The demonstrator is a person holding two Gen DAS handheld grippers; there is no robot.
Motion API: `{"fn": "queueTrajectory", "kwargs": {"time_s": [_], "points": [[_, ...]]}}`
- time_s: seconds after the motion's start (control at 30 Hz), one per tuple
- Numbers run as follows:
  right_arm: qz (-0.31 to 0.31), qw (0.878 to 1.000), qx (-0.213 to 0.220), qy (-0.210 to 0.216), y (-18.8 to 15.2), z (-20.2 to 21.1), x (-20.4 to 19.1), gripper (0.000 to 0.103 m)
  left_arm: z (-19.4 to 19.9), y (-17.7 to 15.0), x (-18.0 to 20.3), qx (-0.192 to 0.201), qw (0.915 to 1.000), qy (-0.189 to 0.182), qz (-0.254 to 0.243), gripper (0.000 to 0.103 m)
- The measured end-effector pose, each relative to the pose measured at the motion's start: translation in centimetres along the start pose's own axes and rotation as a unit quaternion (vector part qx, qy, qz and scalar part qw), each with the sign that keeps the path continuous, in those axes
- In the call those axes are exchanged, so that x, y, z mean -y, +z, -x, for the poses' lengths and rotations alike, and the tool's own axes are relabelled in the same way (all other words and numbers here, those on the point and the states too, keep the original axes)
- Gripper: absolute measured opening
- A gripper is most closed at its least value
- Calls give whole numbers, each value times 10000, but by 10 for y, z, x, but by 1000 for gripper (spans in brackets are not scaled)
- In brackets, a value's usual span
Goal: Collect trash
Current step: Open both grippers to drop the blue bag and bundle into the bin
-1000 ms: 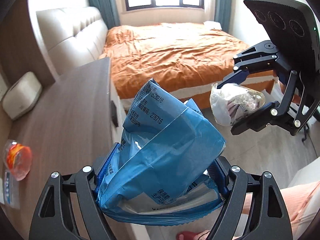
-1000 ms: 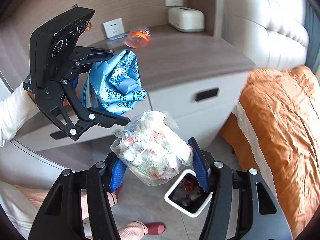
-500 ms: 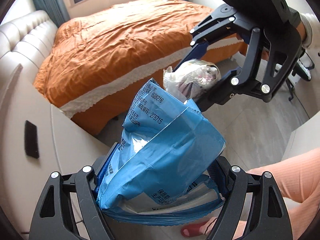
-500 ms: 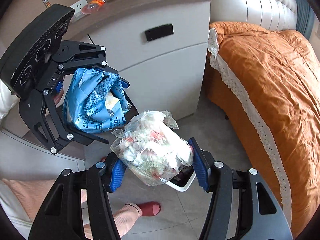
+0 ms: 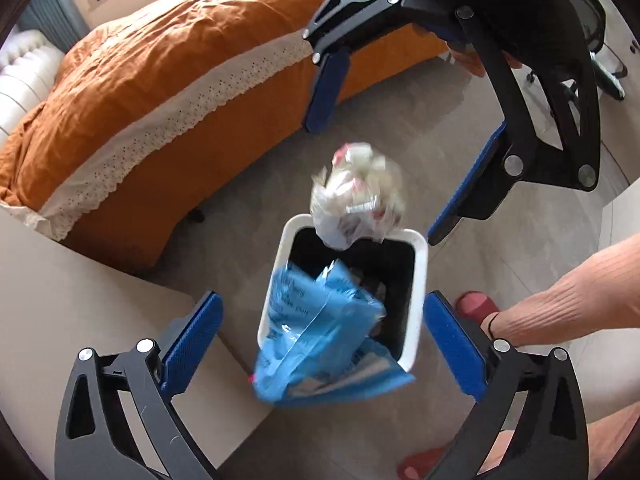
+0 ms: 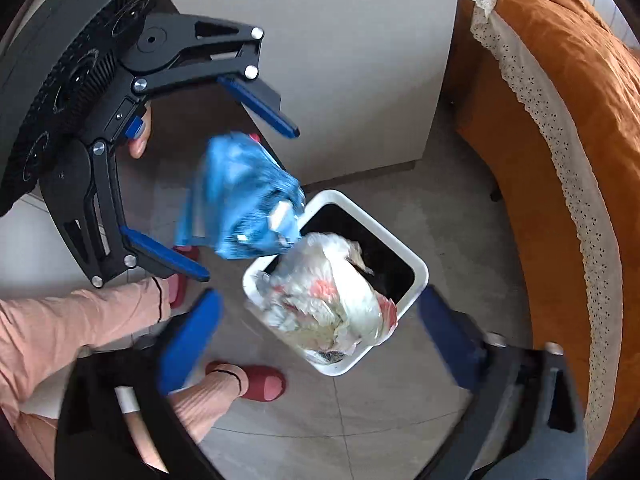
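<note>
The blue plastic bag (image 5: 320, 336) and the clear bag of crumpled trash (image 5: 358, 196) are both in the air, blurred, just above the white trash bin (image 5: 418, 280) on the floor. The left gripper (image 5: 320, 356) and right gripper (image 6: 316, 344) have their jaws wide, holding nothing.

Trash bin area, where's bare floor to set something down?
Bare tile lies between the white bin and the orange bed, and in front of the bin toward the camera. It is crowded left of the bin: slippered feet, the falling blue bag and the left hand-held gripper.
</note>
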State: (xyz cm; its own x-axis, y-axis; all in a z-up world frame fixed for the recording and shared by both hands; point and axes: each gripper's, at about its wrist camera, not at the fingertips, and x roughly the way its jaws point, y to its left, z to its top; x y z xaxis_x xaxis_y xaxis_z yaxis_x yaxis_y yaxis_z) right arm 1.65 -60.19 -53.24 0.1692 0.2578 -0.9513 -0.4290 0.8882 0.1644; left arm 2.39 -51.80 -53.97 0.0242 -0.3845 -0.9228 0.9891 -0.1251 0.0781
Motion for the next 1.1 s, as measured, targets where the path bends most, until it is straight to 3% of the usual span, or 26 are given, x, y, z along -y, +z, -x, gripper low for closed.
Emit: {"fn": "queueTrajectory", "kwargs": {"time_s": [0.17, 0.47, 0.73, 1.1], "points": [[47, 9998, -167, 81, -6, -32, 9, 99, -33, -12, 9, -220, 9996, -86, -159, 98], [-62, 9999, -62, 133, 1, -14, 1, 98, -11, -12, -3, -178, 9998, -83, 22, 98], [-70, 9998, 180, -16, 20, 31, -17, 98, 43, -6, -10, 17, 9996, 108, 263, 98], [-347, 9950, 865, -350, 38, 141, -66, 98, 153, 10, -7, 607, 9941, 408, 796, 98]]}}
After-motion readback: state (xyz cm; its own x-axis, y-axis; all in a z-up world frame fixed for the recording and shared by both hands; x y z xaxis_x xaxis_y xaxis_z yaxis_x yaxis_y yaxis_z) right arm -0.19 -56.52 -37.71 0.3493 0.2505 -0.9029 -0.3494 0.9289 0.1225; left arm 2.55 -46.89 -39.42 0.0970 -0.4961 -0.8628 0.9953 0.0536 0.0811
